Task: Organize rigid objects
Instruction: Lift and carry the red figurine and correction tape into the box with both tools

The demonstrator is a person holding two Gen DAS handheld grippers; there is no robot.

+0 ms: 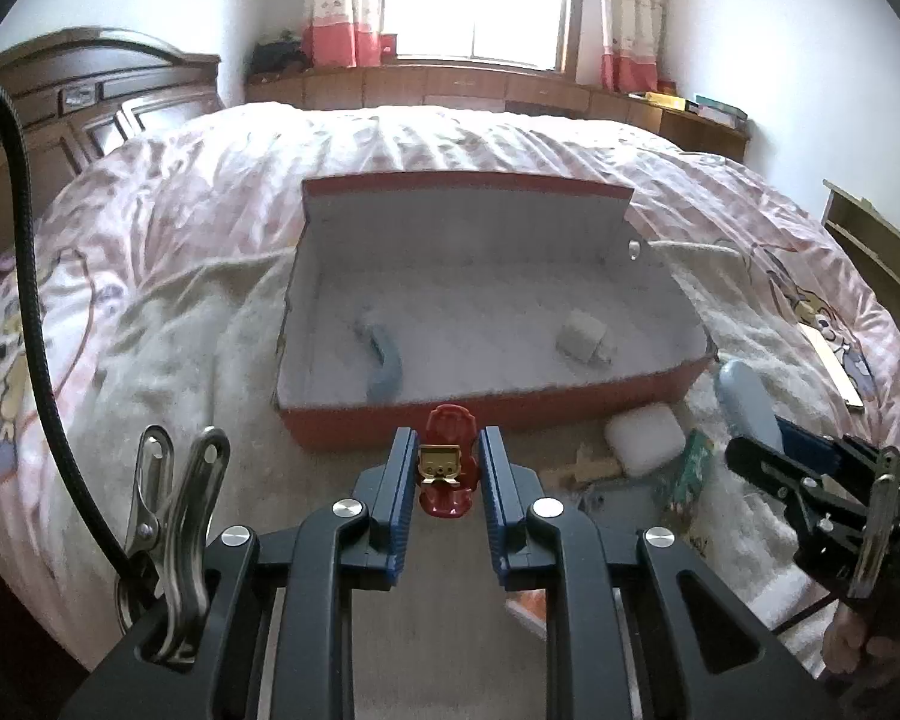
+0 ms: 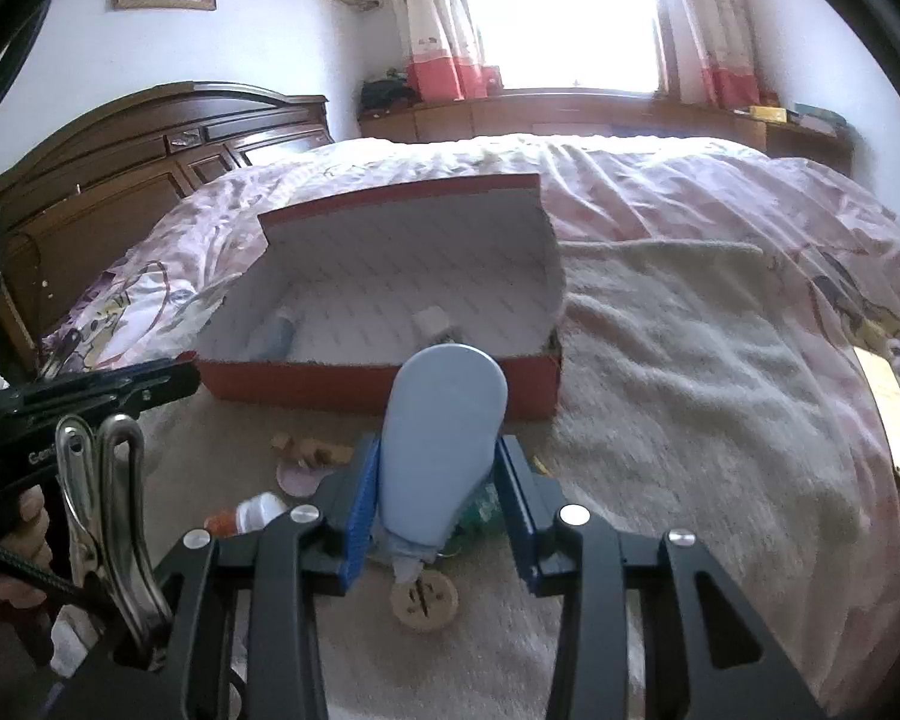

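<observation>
Left gripper (image 1: 448, 471) grips red toy (image 1: 448, 468); right gripper (image 2: 438, 483) blue paddle (image 2: 444, 444).

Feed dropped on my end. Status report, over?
Left claw shut on small red toy car. Right claw shut on pale blue oval plastic piece. Open red cardboard box ahead, path clear.

Home bedroom, bed (image 1: 450, 138), wooden headboard (image 2: 150, 138), curtained window (image 2: 561, 12)

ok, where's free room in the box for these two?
Box floor is bare in the middle, between the blue piece at left and the white block at right, and along the back wall. Crowded: the blanket in front of the box, with a white case and wooden bits.
</observation>
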